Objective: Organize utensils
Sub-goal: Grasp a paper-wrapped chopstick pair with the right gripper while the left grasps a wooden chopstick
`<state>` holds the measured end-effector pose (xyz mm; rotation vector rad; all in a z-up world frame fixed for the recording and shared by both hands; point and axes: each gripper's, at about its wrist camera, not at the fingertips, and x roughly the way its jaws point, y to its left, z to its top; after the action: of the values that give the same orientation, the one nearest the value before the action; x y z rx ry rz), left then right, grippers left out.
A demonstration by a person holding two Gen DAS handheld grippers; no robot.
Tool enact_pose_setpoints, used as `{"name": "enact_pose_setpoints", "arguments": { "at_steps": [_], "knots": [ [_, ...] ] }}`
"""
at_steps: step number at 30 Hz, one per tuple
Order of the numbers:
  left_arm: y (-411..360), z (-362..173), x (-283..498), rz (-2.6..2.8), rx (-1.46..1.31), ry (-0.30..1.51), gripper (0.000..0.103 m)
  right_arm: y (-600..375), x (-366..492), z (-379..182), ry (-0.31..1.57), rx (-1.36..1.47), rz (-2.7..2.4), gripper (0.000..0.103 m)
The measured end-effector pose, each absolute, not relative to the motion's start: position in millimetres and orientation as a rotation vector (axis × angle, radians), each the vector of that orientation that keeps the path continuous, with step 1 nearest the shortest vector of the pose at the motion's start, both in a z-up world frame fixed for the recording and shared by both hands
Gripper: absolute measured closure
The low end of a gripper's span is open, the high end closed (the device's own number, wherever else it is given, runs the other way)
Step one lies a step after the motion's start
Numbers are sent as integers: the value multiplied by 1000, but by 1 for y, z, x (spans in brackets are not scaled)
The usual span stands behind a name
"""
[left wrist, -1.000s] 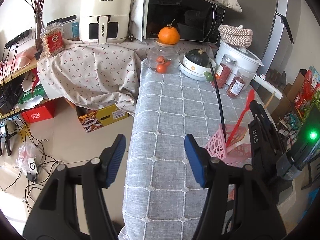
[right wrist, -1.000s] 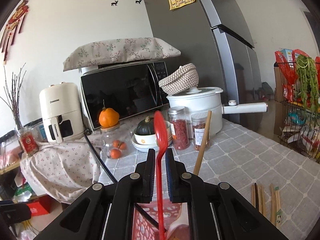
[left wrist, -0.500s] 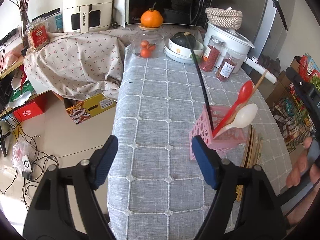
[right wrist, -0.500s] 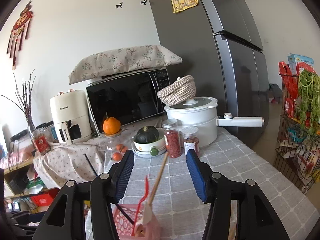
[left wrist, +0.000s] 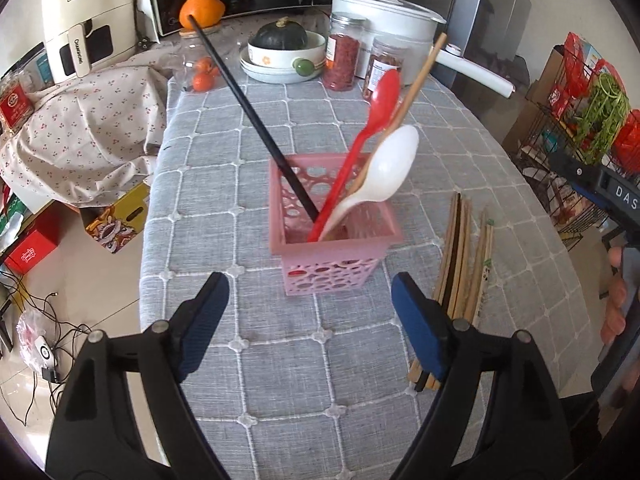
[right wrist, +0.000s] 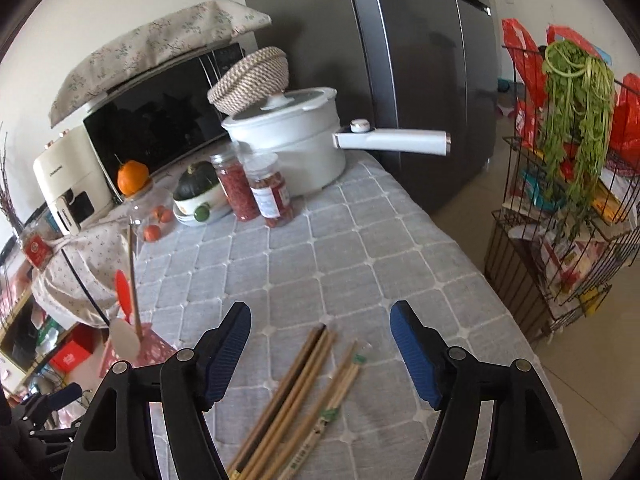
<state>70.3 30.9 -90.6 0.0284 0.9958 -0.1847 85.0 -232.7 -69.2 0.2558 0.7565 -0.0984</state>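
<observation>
A pink perforated holder [left wrist: 334, 254] stands on the grey checked tablecloth [left wrist: 224, 184]. In it stand a red spoon [left wrist: 370, 128], a white spoon [left wrist: 386, 174], a black chopstick [left wrist: 248, 108] and a wooden chopstick [left wrist: 422, 70]. Several wooden chopsticks [left wrist: 464, 264] lie loose on the cloth to its right. My left gripper [left wrist: 310, 322] is open and empty, just in front of the holder. My right gripper [right wrist: 320, 346] is open and empty, above the loose chopsticks [right wrist: 304, 396]. The holder [right wrist: 138, 354] shows at the right wrist view's lower left.
At the table's far end stand a white pot [right wrist: 298, 142], two jars [right wrist: 254, 188], a bowl with a squash [left wrist: 284, 50], an orange [left wrist: 202, 10], a microwave [right wrist: 160, 112] and an air fryer [left wrist: 86, 32]. A wire rack [right wrist: 572, 208] stands right of the table.
My right gripper opened, let go of the red spoon in the holder and moved right over the loose chopsticks. My left gripper moved right, in front of the holder.
</observation>
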Motion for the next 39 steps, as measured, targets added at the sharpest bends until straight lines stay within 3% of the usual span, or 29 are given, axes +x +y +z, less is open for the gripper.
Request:
{"name": "enact_pose_setpoints", "arguments": {
  "at_steps": [14, 26, 27, 28, 29, 31, 33, 39],
  "knots": [
    [-5, -114, 75, -256, 4, 1107, 20, -248, 114, -168, 1252, 226, -100, 26],
    [-14, -112, 70, -299, 33, 1097, 20, -221, 121, -194, 1347, 65, -125, 28],
    [-16, -112, 69, -308, 39, 1098, 20, -220, 120, -194, 1352, 74, -121, 34],
    [-18, -111, 67, -317, 45, 1099, 20, -221, 119, -192, 1353, 71, -112, 50],
    [-20, -111, 66, -330, 51, 1101, 20, -222, 117, -189, 1348, 70, -94, 58],
    [-25, -110, 64, -355, 68, 1102, 21, -228, 114, -187, 1351, 91, -78, 87],
    [-31, -111, 61, -378, 91, 1104, 21, -242, 112, -187, 1356, 143, -62, 97],
    [-51, -107, 59, -430, 135, 1107, 35, -267, 112, -178, 1362, 231, -9, 98]
  ]
}}
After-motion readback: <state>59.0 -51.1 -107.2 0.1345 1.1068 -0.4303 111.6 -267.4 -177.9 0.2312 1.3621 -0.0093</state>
